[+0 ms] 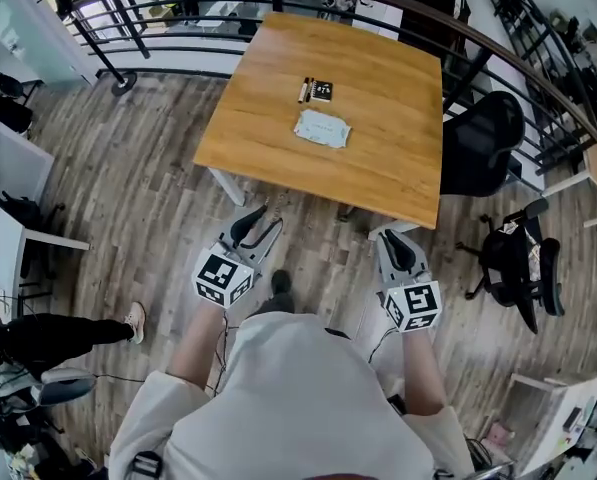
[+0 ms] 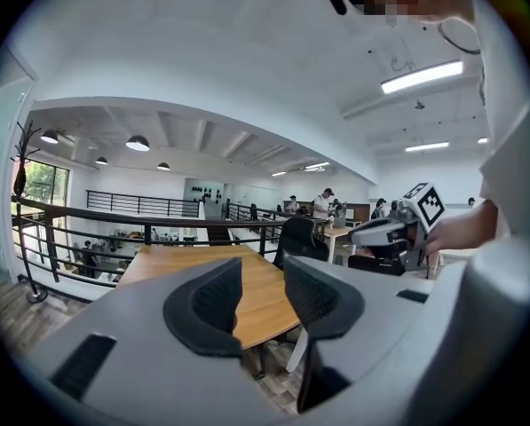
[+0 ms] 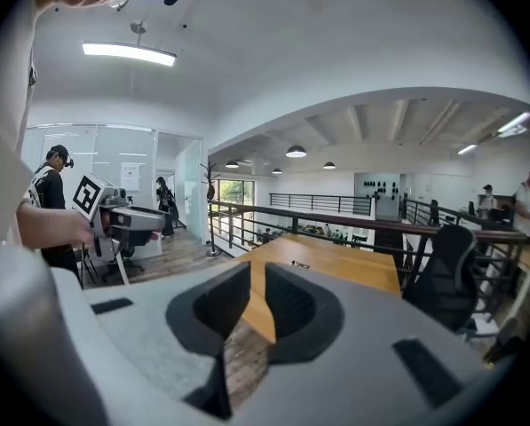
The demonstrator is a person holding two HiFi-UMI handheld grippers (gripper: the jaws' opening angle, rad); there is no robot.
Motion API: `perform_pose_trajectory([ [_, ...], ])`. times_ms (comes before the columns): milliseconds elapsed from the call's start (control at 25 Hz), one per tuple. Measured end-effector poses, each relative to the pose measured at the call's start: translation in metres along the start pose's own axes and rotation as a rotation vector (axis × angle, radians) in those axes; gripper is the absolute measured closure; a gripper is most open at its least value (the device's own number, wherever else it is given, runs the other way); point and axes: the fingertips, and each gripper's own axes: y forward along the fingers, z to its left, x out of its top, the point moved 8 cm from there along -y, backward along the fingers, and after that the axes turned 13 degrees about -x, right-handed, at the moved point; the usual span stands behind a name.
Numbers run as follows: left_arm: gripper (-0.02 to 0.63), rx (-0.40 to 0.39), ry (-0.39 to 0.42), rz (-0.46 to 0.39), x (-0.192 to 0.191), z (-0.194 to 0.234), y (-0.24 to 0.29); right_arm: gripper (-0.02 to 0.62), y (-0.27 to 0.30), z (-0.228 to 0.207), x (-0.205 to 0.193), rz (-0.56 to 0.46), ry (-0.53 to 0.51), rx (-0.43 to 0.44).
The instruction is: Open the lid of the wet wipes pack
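1. Wood-plank floor [image 1: 128, 188] on an upper level, with a curved black railing [image 1: 178, 18] running round the far edge; a wooden table [image 1: 378, 98] stands ahead of me
2. Wet wipes pack [image 1: 322, 128], pale blue-white, lies flat near the middle of the table, well apart from both grippers; its lid is too small to read from the head view
3. Just beyond the pack sits a small dark item [image 1: 321, 91] with a thin pen-like stick beside it, apart from the pack
4. Black office chair [image 1: 488, 143] stands at the table's right side; a second dark chair [image 1: 518, 258] is nearer me on the right
5. Left gripper [image 1: 263, 218] is held off the table's near edge, over the floor, pointing toward the table; in the left gripper view its dark pads [image 2: 213, 304] stand apart with a clear gap, and only table edge and floor show between them
6. Right gripper [image 1: 394, 234] is held level with the left, just short of the table's near right corner; in the right gripper view its pads [image 3: 222, 304] are parted by a narrower gap and nothing is gripped
7. Neither gripper touches the table or the pack
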Motion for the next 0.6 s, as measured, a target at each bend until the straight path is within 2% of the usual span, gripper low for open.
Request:
perform_pose_trajectory([
  [280, 0.436, -0.067, -0.005, -0.001, 0.011, 0.064, 0.023, 0.558, 0.056, 0.003, 0.016, 0.019, 0.010, -0.053],
  [600, 0.420, -0.116, -0.008, 0.012, 0.021, 0.112, 0.039, 0.558, 0.098, 0.007, 0.032, 0.036, 0.025, -0.094],
])
